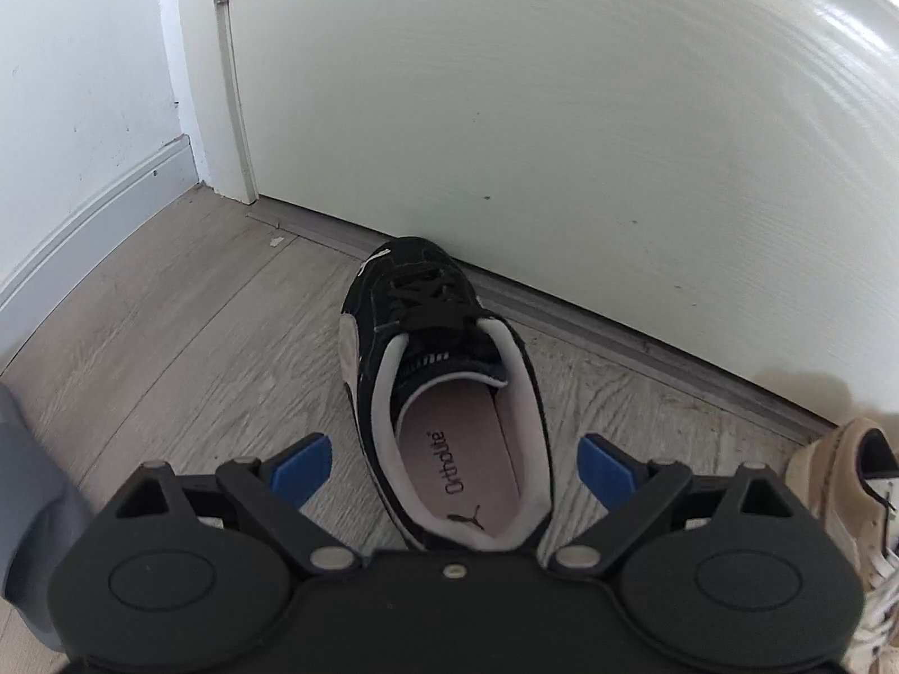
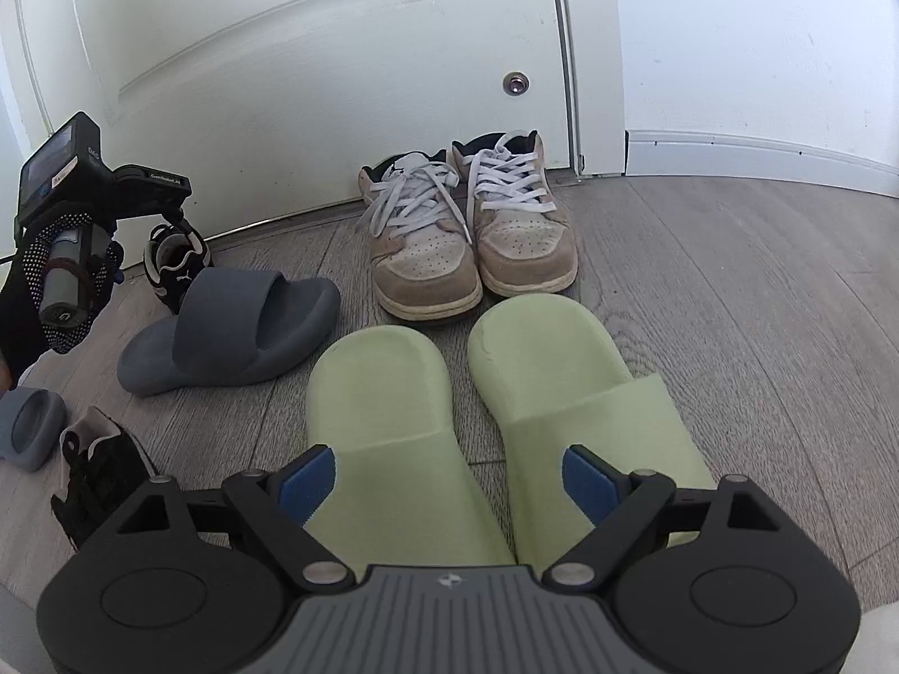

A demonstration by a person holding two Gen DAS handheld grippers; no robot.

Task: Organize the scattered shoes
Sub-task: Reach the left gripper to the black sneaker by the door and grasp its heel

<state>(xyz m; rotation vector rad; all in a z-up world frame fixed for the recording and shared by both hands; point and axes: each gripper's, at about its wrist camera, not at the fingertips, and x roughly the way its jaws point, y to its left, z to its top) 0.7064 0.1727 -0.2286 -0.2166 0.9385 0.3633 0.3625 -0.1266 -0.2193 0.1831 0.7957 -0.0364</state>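
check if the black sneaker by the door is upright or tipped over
Upright. The black sneaker sits sole down on the floor, opening up with its insole showing, toe toward the door. The open left tongs are not gripping it.

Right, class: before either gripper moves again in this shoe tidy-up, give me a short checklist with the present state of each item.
1. Left gripper open: ok, heel of the black sneaker sits between its blue fingers.
2. Black sneaker's toe at the door: ok.
3. Right gripper open and empty: ok.
4. Green slides paired side by side: ok.
5. Tan sneakers paired at the door: ok.
6. Grey slide with its mate: not ok, apart.
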